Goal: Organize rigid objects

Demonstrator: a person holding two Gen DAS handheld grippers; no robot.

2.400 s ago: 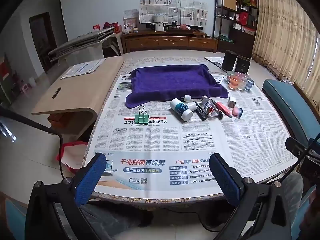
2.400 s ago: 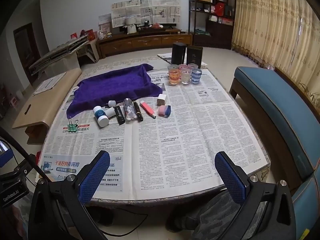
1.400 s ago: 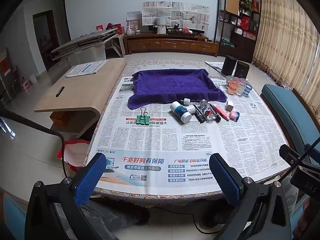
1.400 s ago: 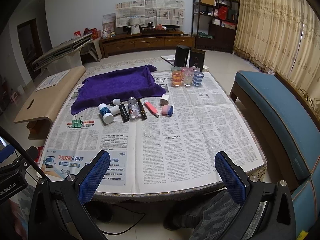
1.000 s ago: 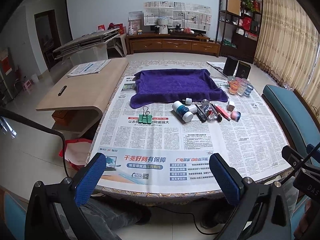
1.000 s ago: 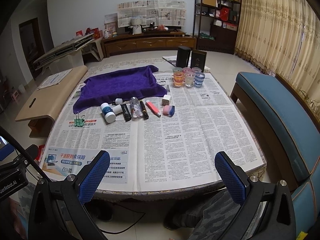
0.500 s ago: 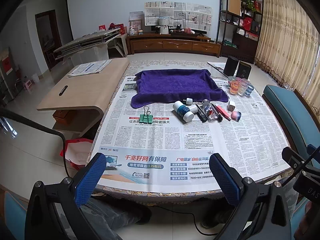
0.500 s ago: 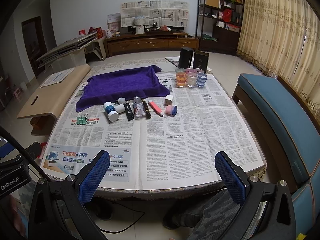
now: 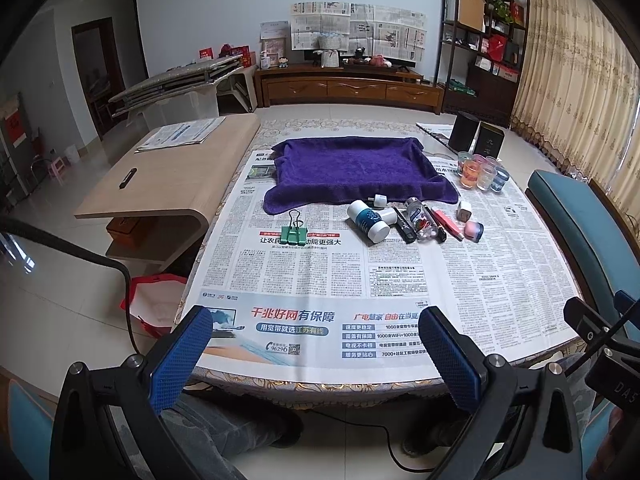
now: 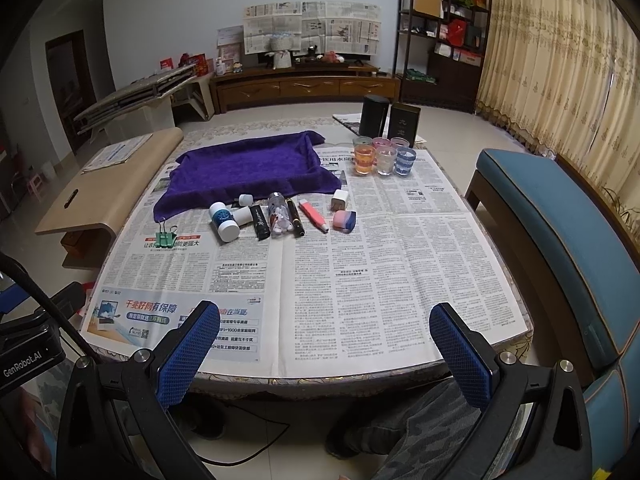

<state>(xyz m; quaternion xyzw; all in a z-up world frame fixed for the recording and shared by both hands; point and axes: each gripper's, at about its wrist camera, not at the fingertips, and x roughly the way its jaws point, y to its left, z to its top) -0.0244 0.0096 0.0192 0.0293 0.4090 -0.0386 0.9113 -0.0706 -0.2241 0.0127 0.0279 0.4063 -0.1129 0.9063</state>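
2 wrist cameras at the near table edge, both facing across it

The left wrist view looks from the near-left over the newspaper-covered table (image 9: 320,264); the right wrist view looks from further right over it (image 10: 384,264). Both sit well back from the purple towel (image 9: 356,168) (image 10: 248,168), which both share, along with the far TV cabinet (image 9: 352,88) (image 10: 304,84).

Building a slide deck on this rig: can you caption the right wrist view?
Open right gripper at the near edge of a newspaper-covered table, facing a row of small items before a purple towel.

left tool (image 9: 312,354) drawn slightly back, right tool (image 10: 324,350) likewise
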